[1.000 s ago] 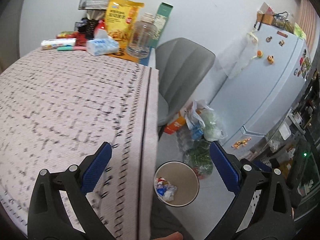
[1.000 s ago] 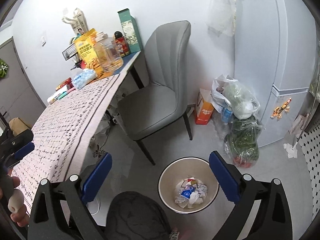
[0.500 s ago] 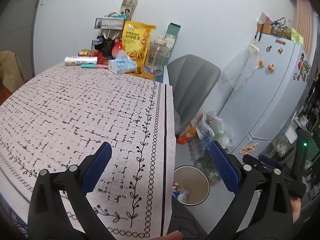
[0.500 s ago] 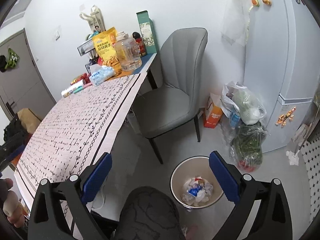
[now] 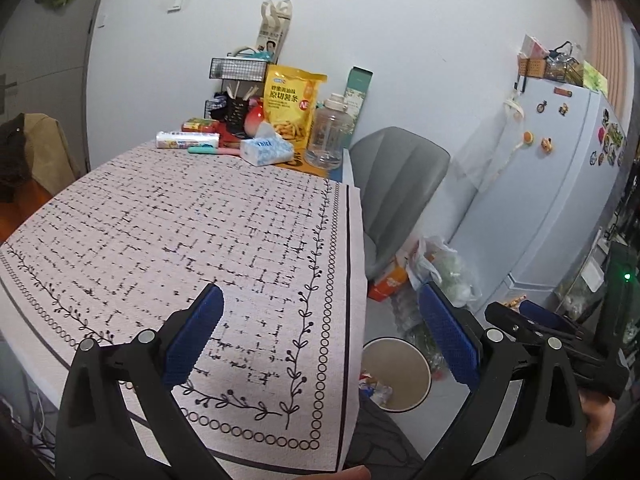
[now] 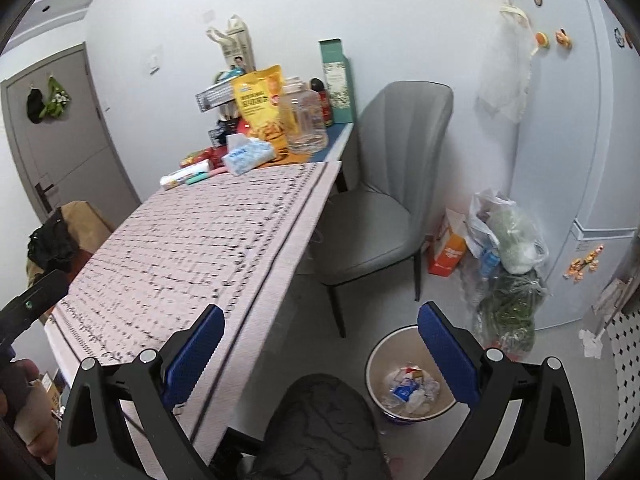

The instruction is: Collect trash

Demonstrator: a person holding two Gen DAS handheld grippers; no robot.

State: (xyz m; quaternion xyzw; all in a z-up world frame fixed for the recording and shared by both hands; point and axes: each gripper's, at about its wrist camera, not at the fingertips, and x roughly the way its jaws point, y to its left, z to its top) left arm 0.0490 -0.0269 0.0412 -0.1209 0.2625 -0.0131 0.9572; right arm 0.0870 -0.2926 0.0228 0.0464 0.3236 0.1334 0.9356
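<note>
Both of your grippers, left gripper (image 5: 320, 336) and right gripper (image 6: 320, 354), are spread and empty. The trash sits in the bin (image 6: 412, 374) on the floor beside the counter (image 5: 180, 240). Scan the counter's far clutter before you reach.

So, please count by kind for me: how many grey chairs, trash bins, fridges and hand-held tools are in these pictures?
grey chair: 1
trash bin: 1
fridge: 1
tools: 2, the left tool and the right tool, both open
Total: 5
</note>
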